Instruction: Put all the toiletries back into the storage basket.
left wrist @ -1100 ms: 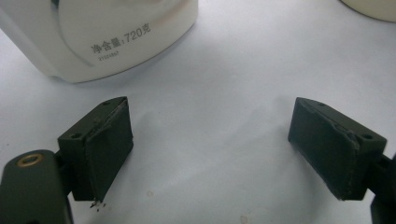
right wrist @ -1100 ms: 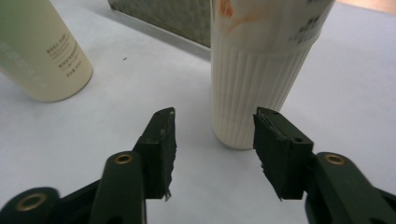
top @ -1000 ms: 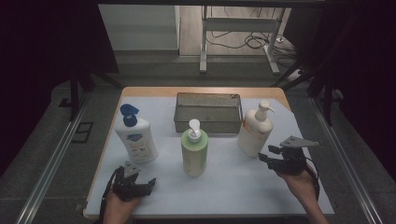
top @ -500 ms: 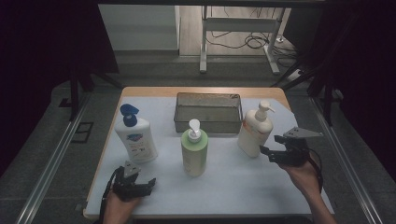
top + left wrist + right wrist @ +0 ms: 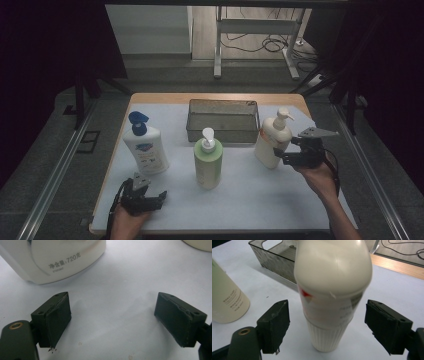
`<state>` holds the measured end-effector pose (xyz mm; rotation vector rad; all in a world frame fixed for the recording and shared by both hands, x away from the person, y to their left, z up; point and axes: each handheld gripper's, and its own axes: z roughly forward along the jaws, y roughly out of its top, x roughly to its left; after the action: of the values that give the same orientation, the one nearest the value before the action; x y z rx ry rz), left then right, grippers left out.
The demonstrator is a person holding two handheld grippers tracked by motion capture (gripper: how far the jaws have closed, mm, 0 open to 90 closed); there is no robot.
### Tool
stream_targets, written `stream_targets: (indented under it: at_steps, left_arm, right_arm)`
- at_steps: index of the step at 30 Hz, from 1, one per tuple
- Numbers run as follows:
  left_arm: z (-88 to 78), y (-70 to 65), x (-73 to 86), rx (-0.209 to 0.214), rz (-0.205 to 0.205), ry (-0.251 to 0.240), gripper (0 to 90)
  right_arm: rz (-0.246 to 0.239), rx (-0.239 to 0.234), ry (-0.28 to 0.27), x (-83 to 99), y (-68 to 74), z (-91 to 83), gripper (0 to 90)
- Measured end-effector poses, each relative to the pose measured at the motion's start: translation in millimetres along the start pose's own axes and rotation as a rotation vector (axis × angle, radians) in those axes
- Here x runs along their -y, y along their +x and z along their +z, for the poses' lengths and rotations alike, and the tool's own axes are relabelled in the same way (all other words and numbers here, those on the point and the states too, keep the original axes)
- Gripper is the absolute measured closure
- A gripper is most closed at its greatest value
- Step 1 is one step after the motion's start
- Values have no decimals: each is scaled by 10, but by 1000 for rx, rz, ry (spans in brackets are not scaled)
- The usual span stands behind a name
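Observation:
Three pump bottles stand on a white mat: a white one with a blue cap (image 5: 145, 147), a green one (image 5: 208, 162) and a cream one (image 5: 272, 140). My right gripper (image 5: 280, 156) sits at the cream bottle's right side. In the right gripper view the cream bottle (image 5: 332, 270) stands between the jaws of the right gripper (image 5: 327, 307) with a gap on each side. Those jaws have just been opening. My left gripper (image 5: 149, 190) rests near the front left, open and holding nothing. In the left gripper view, the left gripper (image 5: 112, 302) has the white bottle's base (image 5: 55, 257) just beyond it.
A grey basket (image 5: 222, 131) stands behind the green bottle, at the middle back of the mat (image 5: 250, 195). The wooden table edge (image 5: 215, 97) runs behind it. Dark floor and rails lie on both sides.
The right gripper has moved farther from the table's front edge and a little up, alongside the cream bottle, and its jaws stand wider. The left gripper has stayed put.

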<state>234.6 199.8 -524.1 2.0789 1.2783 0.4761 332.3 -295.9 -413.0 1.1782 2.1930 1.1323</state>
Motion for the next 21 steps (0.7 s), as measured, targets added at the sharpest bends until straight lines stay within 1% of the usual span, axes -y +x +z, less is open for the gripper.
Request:
stream_targets:
  at_steps: [6, 10, 12, 14, 15, 21]
  left_arm:
    - [0, 1, 0, 1, 0, 0, 135]
    - [0, 1, -1, 1, 0, 1, 135]
    - [0, 1, -1, 1, 0, 1, 135]
    - [0, 1, 0, 1, 0, 0, 135]
    - [0, 0, -1, 1, 0, 0, 135]
    - [0, 1, -1, 1, 0, 0, 135]
  right_arm:
    - [9, -10, 3, -86, -12, 125, 189]
    - [9, -13, 1, -123, -9, 172, 181]
    - [9, -8, 6, -134, -7, 186, 186]
    - [0, -3, 8, -147, -5, 209, 190]
    - [4, -1, 7, -154, -7, 220, 200]
    - [-6, 12, -6, -188, -1, 276, 252]
